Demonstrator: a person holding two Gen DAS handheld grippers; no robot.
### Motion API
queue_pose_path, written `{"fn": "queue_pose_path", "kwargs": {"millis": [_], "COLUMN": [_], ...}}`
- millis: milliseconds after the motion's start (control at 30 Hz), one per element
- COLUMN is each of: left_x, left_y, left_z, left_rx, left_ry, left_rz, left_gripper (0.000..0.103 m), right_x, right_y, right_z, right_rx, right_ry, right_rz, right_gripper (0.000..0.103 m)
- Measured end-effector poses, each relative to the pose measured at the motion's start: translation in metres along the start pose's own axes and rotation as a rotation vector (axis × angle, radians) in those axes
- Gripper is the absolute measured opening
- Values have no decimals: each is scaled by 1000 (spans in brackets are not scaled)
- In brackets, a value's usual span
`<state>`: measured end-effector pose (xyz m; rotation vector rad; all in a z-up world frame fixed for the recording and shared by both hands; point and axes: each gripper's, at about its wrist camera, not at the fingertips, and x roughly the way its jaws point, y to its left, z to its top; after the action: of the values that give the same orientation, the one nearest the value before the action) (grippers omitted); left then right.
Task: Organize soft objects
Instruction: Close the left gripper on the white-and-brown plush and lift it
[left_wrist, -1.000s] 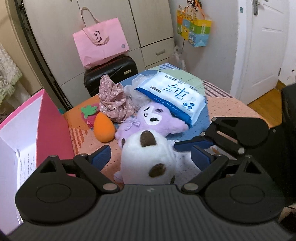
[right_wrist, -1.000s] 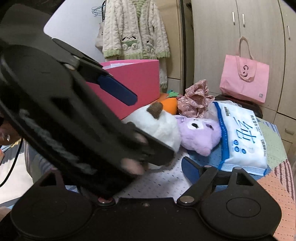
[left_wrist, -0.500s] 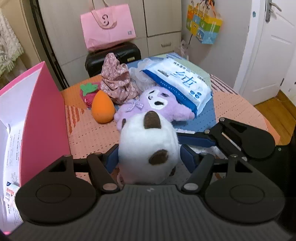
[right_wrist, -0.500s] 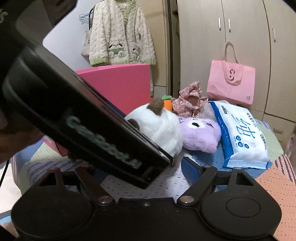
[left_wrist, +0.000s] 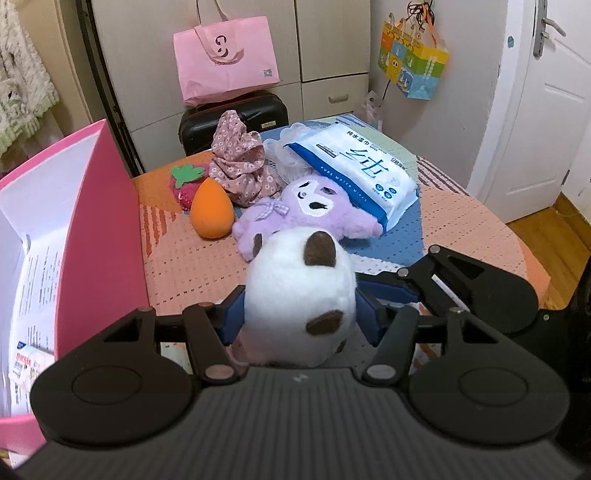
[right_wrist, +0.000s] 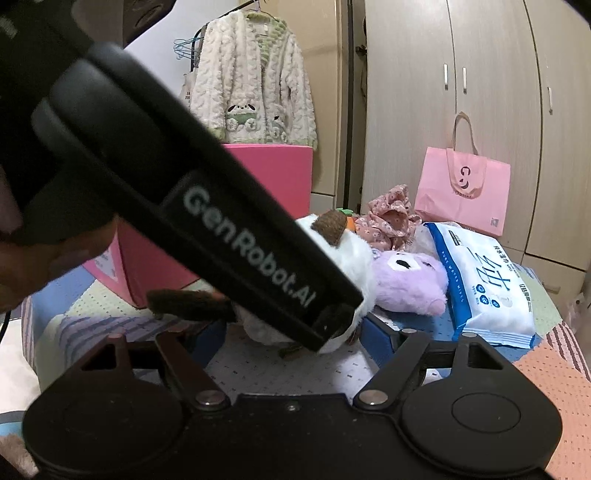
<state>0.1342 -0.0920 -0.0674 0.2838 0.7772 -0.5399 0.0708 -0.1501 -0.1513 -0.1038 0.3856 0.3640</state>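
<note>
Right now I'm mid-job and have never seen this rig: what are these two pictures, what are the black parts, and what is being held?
No robot here: a person holds a two-finger tool in each hand, with a camera on each looking forward along its fingers. The left tool is shut on the white round plush toy with brown patches, its blue pads pressing both sides. In the right camera's picture, the big black bar crossing the view is the left tool's body; the right tool is open and empty. On the patterned tablecloth lie a purple plush toy, an orange egg-shaped sponge, a floral cloth bundle and a blue-and-white pack of wet wipes. A pink open box stands at the left.
</note>
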Motion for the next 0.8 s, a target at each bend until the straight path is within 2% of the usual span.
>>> {"fn": "queue_pose_path", "kwargs": {"millis": [267,433,567,600,633,733,800], "left_x": [-17,-35,-47,-49,-51,-60,-64], "left_y": [-3,-7,-1,1,3,12,16], "left_z": [-8,-13,-19,-21,-22,-24,-25], "left_rx": [-14,13,-21,-31,-47,-105,-127], "left_ry": [-23,-43,-22,-19,-15,-24,-21], "left_rz": [-13,-32,-57,-68,-78,-112,-125], "left_gripper": [59,58,58,58,58,58,57], "right_x": [-14,-29,-41,-43,-45,-50,-52], "right_y": [-3,-8,-15,-15,-16,-16,-12], "right_z": [-2,3,10,12,14,19,22], "right_rx": [23,51,108,120,125,120,113], "right_ry": [-2,-1,24,36,47,74,70], "right_rz": [24,52,107,112,103,138,131], "right_gripper": [81,80,79,71,69,69,69]}}
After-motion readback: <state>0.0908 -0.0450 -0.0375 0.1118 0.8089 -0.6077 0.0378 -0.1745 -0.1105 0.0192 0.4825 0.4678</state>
